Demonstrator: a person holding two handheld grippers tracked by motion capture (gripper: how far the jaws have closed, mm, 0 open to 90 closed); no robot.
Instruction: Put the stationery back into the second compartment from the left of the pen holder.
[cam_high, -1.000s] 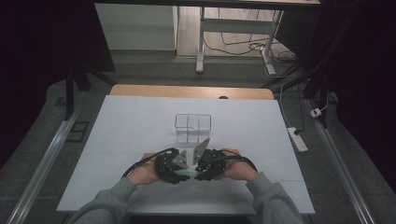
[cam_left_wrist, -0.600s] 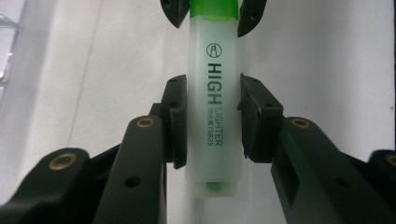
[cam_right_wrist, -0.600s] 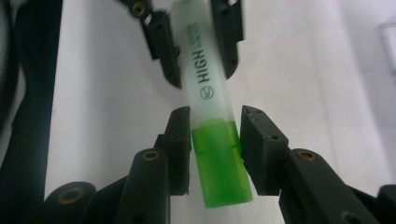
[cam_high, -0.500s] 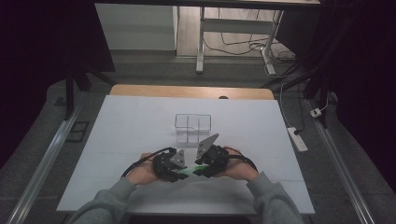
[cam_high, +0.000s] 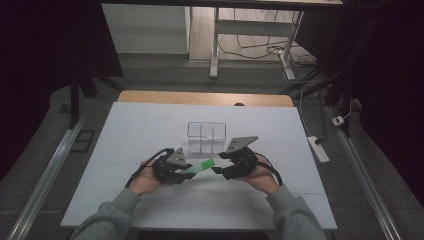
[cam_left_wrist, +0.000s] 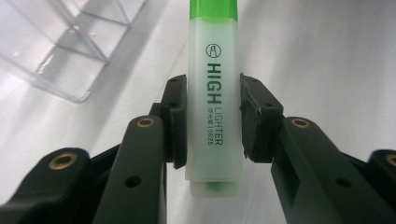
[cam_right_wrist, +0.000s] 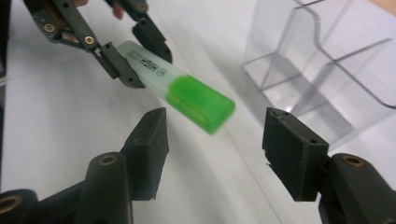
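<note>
Over matte table (cam_high: 150, 125) | left tongs (cam_left_wrist: 212, 119) pinch frosted highlighter (cam_left_wrist: 214, 93) | right tongs (cam_right_wrist: 215, 154) spread

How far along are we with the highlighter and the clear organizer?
Done: the left gripper is shut on the highlighter, lifted off the table. In hand: the right gripper, jaws open, faces its green cap. Left: nothing is in the clear organizer yet.

The table (cam_high: 150, 125) has a white top, with a strip of bare wood along its far edge. A clear plastic organizer (cam_high: 206, 136) with several open compartments stands directly on the white surface, near the middle and well in from that wooden strip; the white surface around the organizer lies bare.
</note>
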